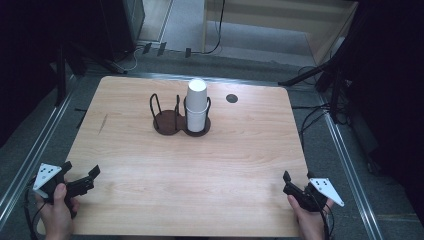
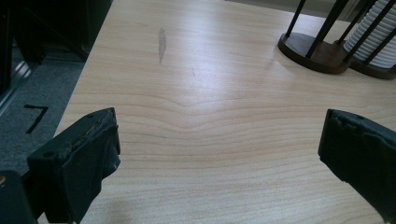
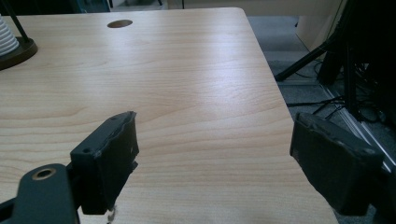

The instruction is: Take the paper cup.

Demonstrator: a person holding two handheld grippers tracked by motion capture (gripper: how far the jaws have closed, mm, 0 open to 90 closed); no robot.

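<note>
A stack of white paper cups (image 1: pixel 197 105) stands upside down in the right ring of a dark two-place wire cup holder (image 1: pixel 172 120) at the table's far middle; its left ring holds nothing. The holder's base (image 2: pixel 317 53) and the cup rims (image 2: pixel 378 42) appear at the top right of the left gripper view. My left gripper (image 1: pixel 80 172) rests at the near left table edge, open, nothing between its jaws. At the near right edge my right gripper (image 1: pixel 296 180) is open too, over bare wood. The holder's edge (image 3: pixel 16 51) sits far left in the right gripper view.
The wooden table (image 1: pixel 190 175) has a round cable hole (image 1: pixel 231 98) at the far right and a grey scuff (image 2: pixel 161 42) at the left. Dark stands and cables (image 1: pixel 320 75) flank the table on a grey floor.
</note>
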